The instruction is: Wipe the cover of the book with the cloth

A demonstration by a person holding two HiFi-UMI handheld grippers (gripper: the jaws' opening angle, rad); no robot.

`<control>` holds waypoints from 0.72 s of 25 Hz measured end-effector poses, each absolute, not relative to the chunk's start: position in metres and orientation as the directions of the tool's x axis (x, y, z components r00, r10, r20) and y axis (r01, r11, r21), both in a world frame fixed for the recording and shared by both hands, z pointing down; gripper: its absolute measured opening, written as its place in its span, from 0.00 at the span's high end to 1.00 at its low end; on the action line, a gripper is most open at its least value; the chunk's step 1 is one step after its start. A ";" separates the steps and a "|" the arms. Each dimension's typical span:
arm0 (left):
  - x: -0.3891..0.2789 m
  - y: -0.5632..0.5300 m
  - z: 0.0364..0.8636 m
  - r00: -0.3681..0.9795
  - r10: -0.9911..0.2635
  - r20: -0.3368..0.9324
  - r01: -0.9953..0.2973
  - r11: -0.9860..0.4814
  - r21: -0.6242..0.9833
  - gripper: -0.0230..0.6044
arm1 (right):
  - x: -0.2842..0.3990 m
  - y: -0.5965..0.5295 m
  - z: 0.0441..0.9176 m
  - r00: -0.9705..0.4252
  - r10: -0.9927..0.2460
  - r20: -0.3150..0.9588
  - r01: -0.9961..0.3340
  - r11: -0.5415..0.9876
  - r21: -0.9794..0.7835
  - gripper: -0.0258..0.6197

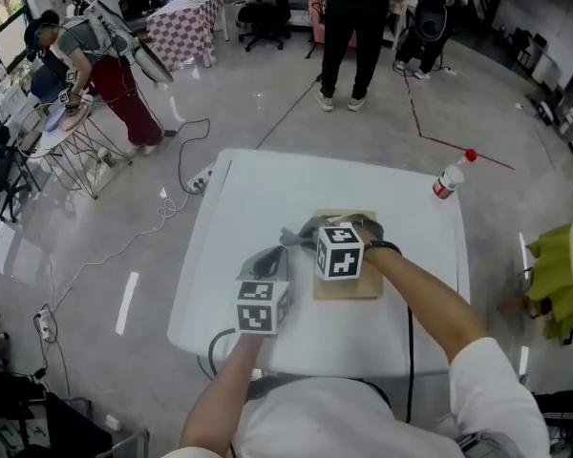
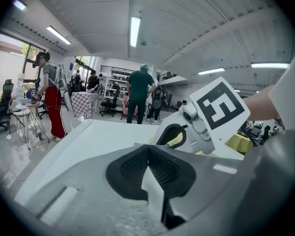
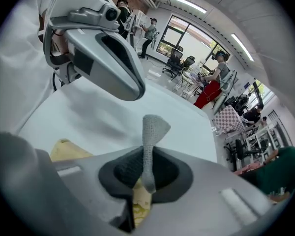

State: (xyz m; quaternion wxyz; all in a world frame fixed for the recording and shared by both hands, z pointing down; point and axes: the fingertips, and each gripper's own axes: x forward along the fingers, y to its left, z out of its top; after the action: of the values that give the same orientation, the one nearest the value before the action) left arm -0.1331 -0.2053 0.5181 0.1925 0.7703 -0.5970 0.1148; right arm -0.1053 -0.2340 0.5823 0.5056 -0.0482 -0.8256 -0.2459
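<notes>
Pressure and flat contact are what I judge this wipe needs.

Head view: the book [image 1: 358,284] lies on the white table [image 1: 267,194], near the front middle. My right gripper [image 1: 304,234] is low over it, and the cloth [image 1: 292,238] shows as a grey fold at the tip, by the book's far-left corner. I would lay that fold flat on the cover and pull it in straight, overlapping strokes, lightly enough that the book does not slide. My left gripper [image 1: 265,261] hangs just left of the book over bare table, and setting its tip on a corner would pin the book. Both forearms reach in from the bottom edge. The right one angles across to the left with its elbow out to the right.

Left gripper view: the jaw tips meet with nothing between them. The gripper looks nearly level across the table, and the right gripper's marker cube [image 2: 220,108] is close on its right.

Right gripper view: the jaws are clamped on a narrow strip of cloth that stands up past the pads. The tan cover shows below and to the left. I cannot tell whether the cloth touches the cover. The strip stands like a tuft, so I would tip the wrist down to drag more fabric.
</notes>
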 end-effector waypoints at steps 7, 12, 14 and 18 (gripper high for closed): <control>-0.134 -0.201 0.511 0.258 -0.879 0.401 -0.964 -0.210 0.161 0.95 | -0.099 -0.203 0.579 -0.508 -0.146 0.849 0.324 0.881 0.345 0.91; -0.132 -0.199 0.507 0.255 -0.885 0.390 -0.965 -0.207 0.162 0.95 | -0.095 -0.182 0.578 -0.523 -0.125 0.843 0.322 0.887 0.331 0.91; -0.135 -0.199 0.506 0.244 -0.892 0.380 -0.968 -0.199 0.155 0.95 | -0.094 -0.172 0.579 -0.528 -0.114 0.842 0.326 0.888 0.325 0.91; -0.142 -0.196 0.504 0.228 -0.897 0.379 -0.972 -0.188 0.138 0.95 | -0.092 -0.154 0.580 -0.531 -0.100 0.841 0.337 0.886 0.318 0.91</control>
State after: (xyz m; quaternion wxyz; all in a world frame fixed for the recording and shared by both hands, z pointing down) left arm -0.1422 -0.1956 0.5035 0.1760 0.7634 -0.6122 0.1068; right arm -0.0918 -0.1538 0.5804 0.4789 -0.0702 -0.8448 -0.2281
